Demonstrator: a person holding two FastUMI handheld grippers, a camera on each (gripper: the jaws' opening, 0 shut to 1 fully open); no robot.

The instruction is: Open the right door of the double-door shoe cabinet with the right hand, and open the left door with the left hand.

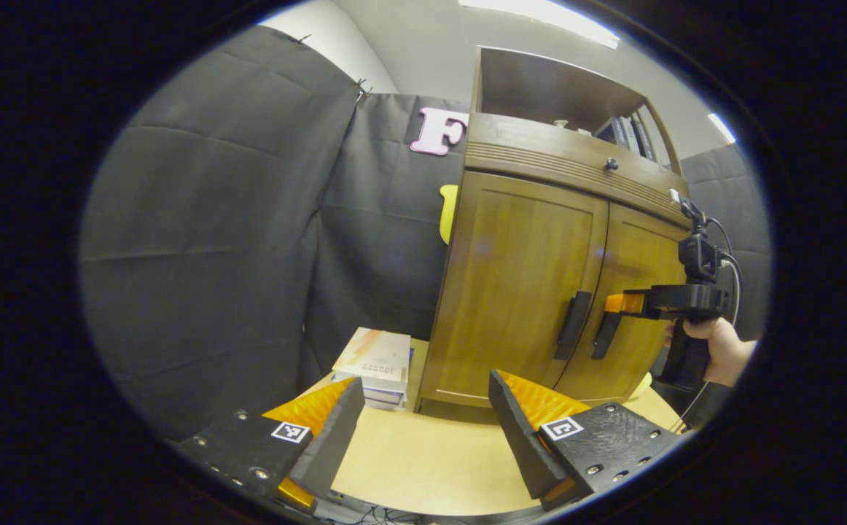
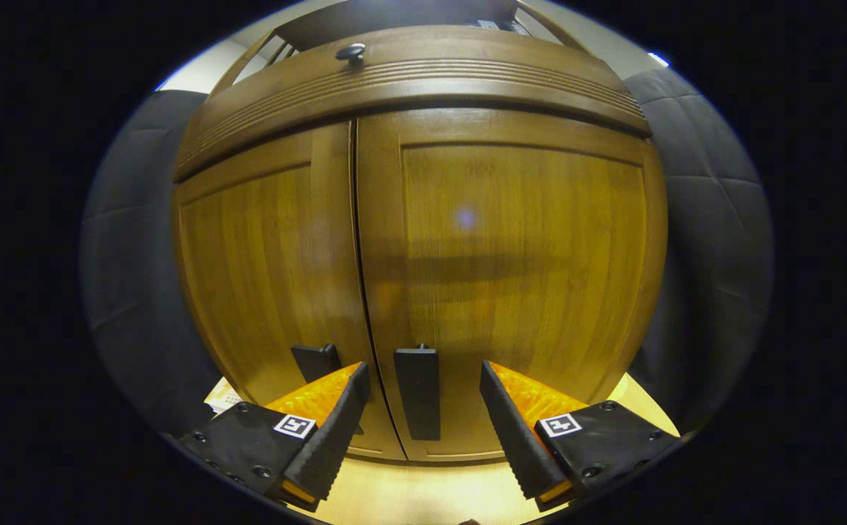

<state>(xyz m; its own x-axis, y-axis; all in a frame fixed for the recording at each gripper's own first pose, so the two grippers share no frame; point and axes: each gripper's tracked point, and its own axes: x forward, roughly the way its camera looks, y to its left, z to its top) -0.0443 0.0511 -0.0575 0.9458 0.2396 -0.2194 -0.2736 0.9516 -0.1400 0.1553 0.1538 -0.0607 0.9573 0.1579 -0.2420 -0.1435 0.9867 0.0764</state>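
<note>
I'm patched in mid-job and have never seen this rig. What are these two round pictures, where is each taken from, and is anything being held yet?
There is no robot arm: a person holds a pair of hand-held tongs in each hand, and a camera rides on each pair, looking forward along its two fingers.

The left gripper view comes from the left tongs, open, holding nothing, set back over the light table. Ahead stands the wooden shoe cabinet, both doors shut, with a stack of books beside it. That view also shows the person's hand bringing the right tongs up to the door handles.

The right gripper view comes from those right tongs, close to the doors. Their fingers are open, with the right door's handle between them but not gripped. The left door's handle sits just beside.
</note>
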